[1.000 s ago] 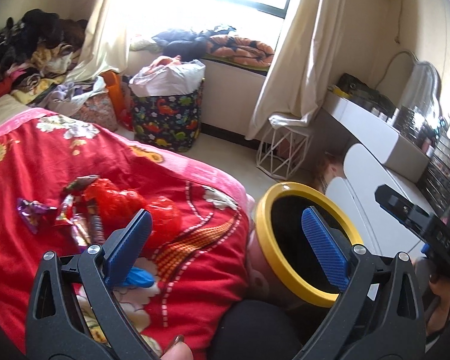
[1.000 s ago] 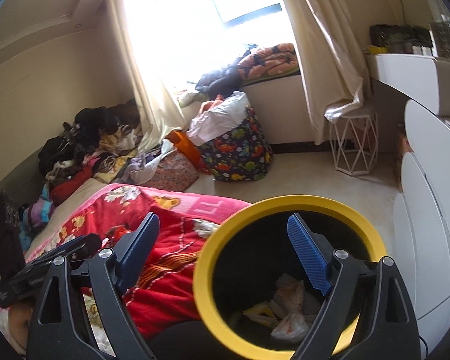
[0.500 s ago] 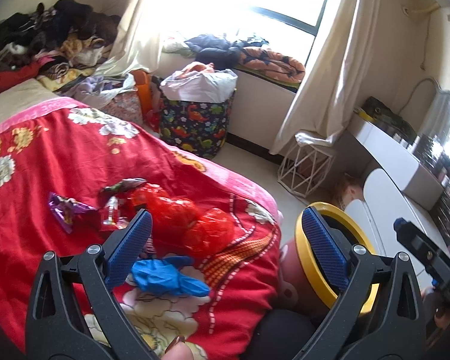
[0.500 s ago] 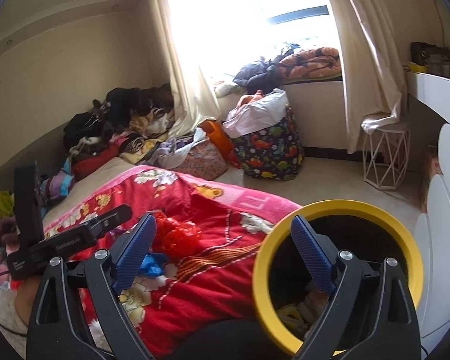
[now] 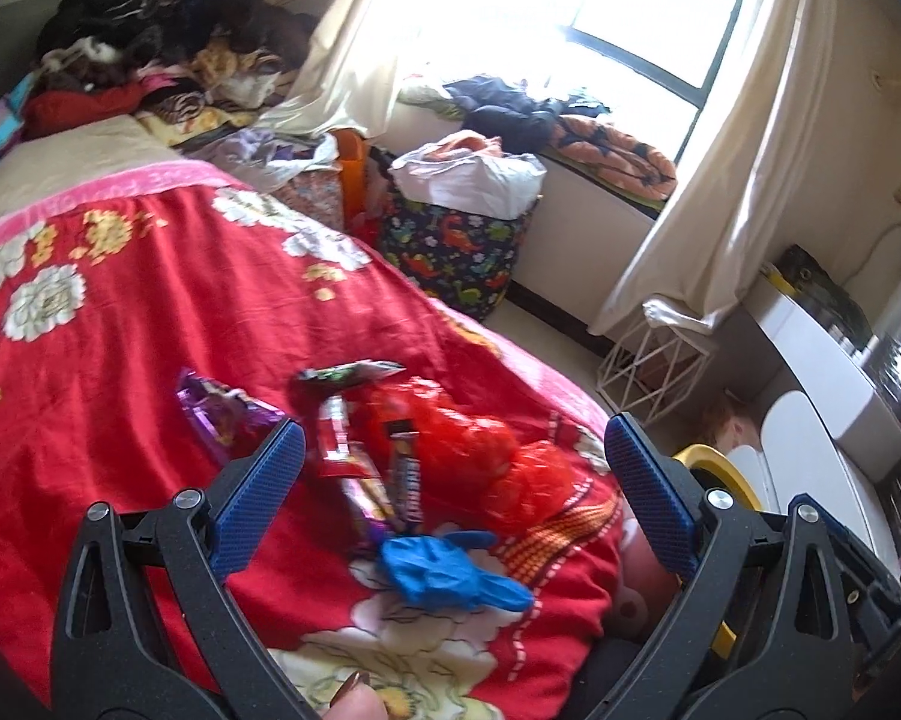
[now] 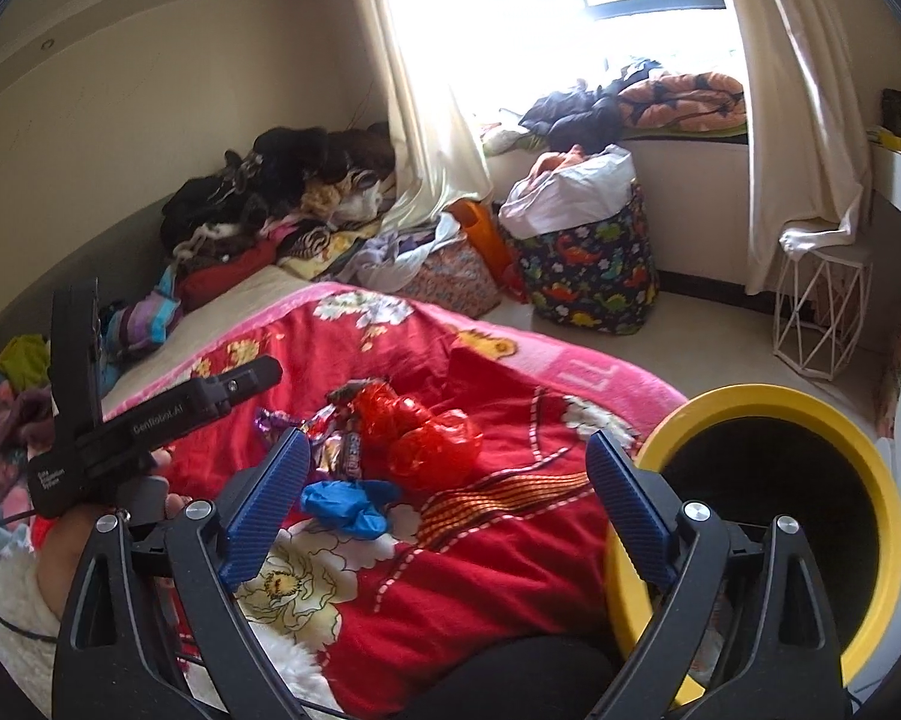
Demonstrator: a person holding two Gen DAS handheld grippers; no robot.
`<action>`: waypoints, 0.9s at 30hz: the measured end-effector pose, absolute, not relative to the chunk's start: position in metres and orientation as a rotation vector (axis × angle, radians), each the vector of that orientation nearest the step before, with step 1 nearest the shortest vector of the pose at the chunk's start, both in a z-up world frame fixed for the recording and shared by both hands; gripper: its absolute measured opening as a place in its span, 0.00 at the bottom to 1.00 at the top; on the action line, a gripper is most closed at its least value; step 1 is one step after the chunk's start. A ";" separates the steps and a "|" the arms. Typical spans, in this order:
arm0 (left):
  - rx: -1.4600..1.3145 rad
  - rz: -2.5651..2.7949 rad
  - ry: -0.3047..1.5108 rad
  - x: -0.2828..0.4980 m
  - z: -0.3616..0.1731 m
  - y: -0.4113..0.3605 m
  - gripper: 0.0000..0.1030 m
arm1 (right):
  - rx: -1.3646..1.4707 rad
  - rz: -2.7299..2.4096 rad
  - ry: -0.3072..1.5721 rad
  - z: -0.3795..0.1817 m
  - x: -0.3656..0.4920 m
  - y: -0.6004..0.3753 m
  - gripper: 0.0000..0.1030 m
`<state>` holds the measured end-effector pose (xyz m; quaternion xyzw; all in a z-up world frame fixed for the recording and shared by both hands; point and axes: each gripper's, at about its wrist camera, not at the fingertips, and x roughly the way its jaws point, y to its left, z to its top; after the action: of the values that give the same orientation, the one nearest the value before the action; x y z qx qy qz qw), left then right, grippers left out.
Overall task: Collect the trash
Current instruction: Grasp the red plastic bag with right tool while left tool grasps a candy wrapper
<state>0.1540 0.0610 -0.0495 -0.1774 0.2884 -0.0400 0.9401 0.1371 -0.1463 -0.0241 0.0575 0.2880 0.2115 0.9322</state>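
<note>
Trash lies in a heap on the red flowered blanket [image 5: 120,360]: a crumpled blue glove [image 5: 444,567] [image 6: 345,501], a red plastic bag [image 5: 468,450] [image 6: 426,432], several candy wrappers [image 5: 354,450] and a purple wrapper [image 5: 222,414]. My left gripper [image 5: 450,426] hangs open just above and in front of the heap, nothing between its blue pads. My right gripper [image 6: 447,437] is open too and empty, with the heap ahead to its left. The yellow-rimmed black bin [image 6: 810,414] [image 5: 714,462] stands beside the bed at the right. Its inside is dark.
A dinosaur-print basket [image 5: 456,252] full of laundry stands on the floor beyond the bed. A white wire stool [image 5: 654,372] is under the curtain. White cabinets [image 5: 810,360] line the right side. Piled clothes [image 5: 168,48] cover the bed's far end.
Both views have swung left, away from the bin and onto the trash on the blanket. The bin has slid to the right edge. Both grippers stay open and empty.
</note>
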 end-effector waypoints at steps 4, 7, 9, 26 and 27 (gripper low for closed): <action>-0.386 -0.048 0.610 0.157 -0.058 0.077 0.89 | 0.109 0.448 0.635 -0.035 0.152 -0.132 0.88; -0.396 -0.034 0.626 0.159 -0.065 0.086 0.89 | 0.112 0.452 0.673 -0.047 0.164 -0.126 0.88; -0.399 -0.033 0.642 0.161 -0.069 0.089 0.89 | 0.115 0.448 0.695 -0.054 0.173 -0.122 0.88; -0.430 -0.053 0.750 0.185 -0.104 0.095 0.44 | 0.102 0.439 0.805 -0.106 0.227 -0.104 0.88; -0.432 -0.052 0.754 0.185 -0.105 0.095 0.42 | 0.106 0.440 0.808 -0.108 0.230 -0.104 0.88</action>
<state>0.1855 0.0951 -0.1051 -0.2094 0.3651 -0.0251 0.9067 0.2298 -0.1040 -0.1080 0.0512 0.3897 0.2123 0.8947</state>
